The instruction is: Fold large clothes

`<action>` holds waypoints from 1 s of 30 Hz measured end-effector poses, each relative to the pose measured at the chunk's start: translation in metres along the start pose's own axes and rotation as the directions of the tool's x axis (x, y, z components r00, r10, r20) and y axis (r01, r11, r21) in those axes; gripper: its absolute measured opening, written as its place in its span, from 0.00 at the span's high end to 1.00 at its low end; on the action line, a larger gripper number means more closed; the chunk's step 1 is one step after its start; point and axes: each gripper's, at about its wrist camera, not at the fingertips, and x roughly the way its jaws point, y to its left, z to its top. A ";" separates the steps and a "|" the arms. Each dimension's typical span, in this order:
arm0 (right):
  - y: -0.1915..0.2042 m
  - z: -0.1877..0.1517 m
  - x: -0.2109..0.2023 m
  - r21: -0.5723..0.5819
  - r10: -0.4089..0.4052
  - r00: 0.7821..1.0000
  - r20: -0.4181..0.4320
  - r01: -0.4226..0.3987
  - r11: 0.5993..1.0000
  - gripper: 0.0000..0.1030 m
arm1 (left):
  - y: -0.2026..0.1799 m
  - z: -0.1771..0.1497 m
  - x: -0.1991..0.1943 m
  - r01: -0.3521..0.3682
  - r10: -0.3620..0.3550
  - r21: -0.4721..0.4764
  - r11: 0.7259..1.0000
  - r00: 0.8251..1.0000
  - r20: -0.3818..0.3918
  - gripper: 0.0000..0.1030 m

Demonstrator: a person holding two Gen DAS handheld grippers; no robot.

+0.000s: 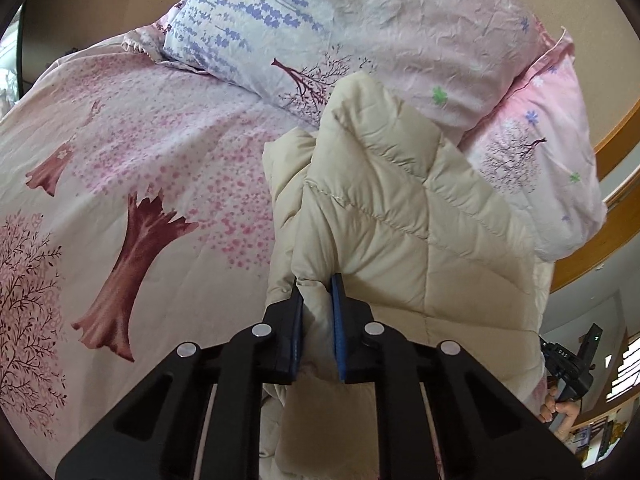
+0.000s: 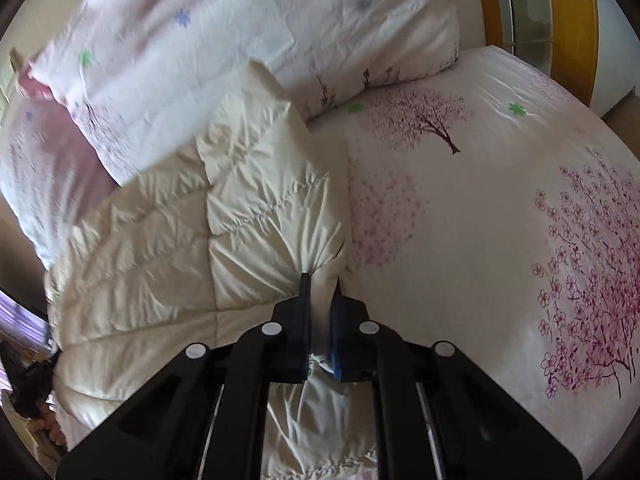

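Note:
A cream quilted puffer coat point(image 1: 400, 216) hangs over a bed with a pink cherry-tree sheet point(image 1: 132, 168). My left gripper point(image 1: 318, 280) is shut on a bunched edge of the coat at its left side. In the right wrist view the same coat point(image 2: 168, 240) spreads to the left, and my right gripper point(image 2: 322, 280) is shut on a pinched fold at its right edge. The coat is stretched between the two grippers and lifted above the sheet point(image 2: 480, 220). The other gripper point(image 1: 572, 364), with a hand, shows at the lower right of the left wrist view.
Floral pillows point(image 1: 360, 32) lie at the head of the bed, just behind the coat; they also show in the right wrist view point(image 2: 240, 32). A wooden headboard point(image 1: 616, 216) curves at the right. A wooden frame point(image 2: 572, 8) stands beyond the bed.

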 end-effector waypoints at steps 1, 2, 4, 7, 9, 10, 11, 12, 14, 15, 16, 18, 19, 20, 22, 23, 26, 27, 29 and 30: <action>0.002 0.000 0.003 -0.008 -0.014 1.000 -0.007 0.014 1.000 0.91 | 0.000 0.000 0.002 -0.006 0.006 -0.001 1.000 1.000 -0.001 0.88; 0.004 -0.001 0.006 -0.014 -0.023 1.000 -0.015 0.023 1.000 0.90 | 0.000 0.000 0.004 -0.008 0.008 -0.001 1.000 1.000 -0.003 0.88; 0.007 0.000 0.010 -0.028 -0.034 0.999 -0.033 0.034 0.999 0.85 | 0.001 -0.001 0.006 -0.005 0.005 -0.001 1.000 1.000 -0.008 0.88; 0.000 0.008 -0.003 0.008 0.030 0.999 -0.026 -0.030 1.000 0.65 | 0.006 0.002 -0.002 0.043 -0.043 -0.023 0.999 0.999 -0.001 0.87; -0.010 0.022 -0.014 0.066 0.096 0.995 0.025 -0.097 0.993 0.52 | 0.011 0.010 -0.008 0.082 -0.081 -0.048 0.996 0.997 0.013 0.73; -0.010 0.027 -0.016 0.081 0.110 0.993 0.035 -0.113 0.990 0.52 | 0.011 0.013 -0.009 0.089 -0.088 -0.055 0.995 0.996 0.022 0.59; -0.010 0.036 -0.016 0.095 0.132 0.990 0.043 -0.136 0.986 0.52 | 0.011 0.017 -0.009 0.092 -0.090 -0.063 0.994 0.995 0.033 0.54; -0.008 0.044 -0.014 0.104 0.146 0.988 0.046 -0.151 0.983 0.52 | 0.009 0.024 -0.008 0.096 -0.094 -0.070 0.993 0.995 0.039 0.51; 0.001 0.066 -0.002 0.106 0.141 0.990 0.029 -0.143 0.984 0.52 | 0.004 0.035 0.000 0.101 -0.099 -0.080 0.992 0.995 0.028 0.51; 0.005 0.074 0.004 0.107 0.133 0.991 0.021 -0.134 0.985 0.52 | 0.000 0.043 0.005 0.096 -0.094 -0.081 0.992 0.995 0.022 0.51; 0.009 0.084 0.013 0.112 0.125 0.992 0.011 -0.126 0.986 0.52 | -0.005 0.051 0.011 0.083 -0.081 -0.076 0.994 0.996 0.019 0.51; 0.017 0.099 0.026 0.109 0.123 0.992 -0.005 -0.121 0.987 0.53 | -0.016 0.065 0.020 0.047 -0.046 -0.047 0.998 0.999 0.020 0.51; 0.022 0.105 0.033 0.101 0.121 0.993 -0.015 -0.119 0.988 0.63 | -0.021 0.071 0.026 0.029 -0.028 -0.034 0.999 0.999 0.020 0.51; 0.026 0.107 0.037 0.091 0.120 0.993 -0.018 -0.118 0.989 0.83 | -0.025 0.077 0.031 0.015 -0.014 -0.023 1.000 1.000 0.022 0.51; 0.033 0.111 0.040 0.072 0.099 0.995 -0.004 -0.098 0.993 0.92 | -0.031 0.088 0.043 -0.024 0.025 -0.009 1.000 0.999 0.024 0.65; 0.033 0.111 0.040 0.077 0.067 0.998 0.016 -0.068 0.995 0.93 | -0.032 0.093 0.049 -0.057 0.057 -0.007 0.998 0.998 0.016 0.71; 0.024 0.111 0.049 0.132 -0.044 0.999 0.012 0.042 0.990 0.95 | -0.032 0.098 0.063 -0.136 0.136 -0.014 0.991 0.991 -0.003 0.81; 0.020 0.110 0.055 0.156 -0.069 0.998 -0.009 0.070 0.985 0.95 | -0.032 0.098 0.067 -0.165 0.165 -0.022 0.986 0.986 -0.005 0.83; 0.015 0.106 0.071 0.185 -0.111 0.992 -0.064 0.121 0.975 0.93 | -0.031 0.098 0.071 -0.195 0.195 -0.053 0.979 0.981 -0.012 0.84; 0.015 0.104 0.075 0.180 -0.117 0.990 -0.078 0.130 0.975 0.91 | -0.028 0.097 0.073 -0.202 0.201 -0.081 0.976 0.979 -0.020 0.83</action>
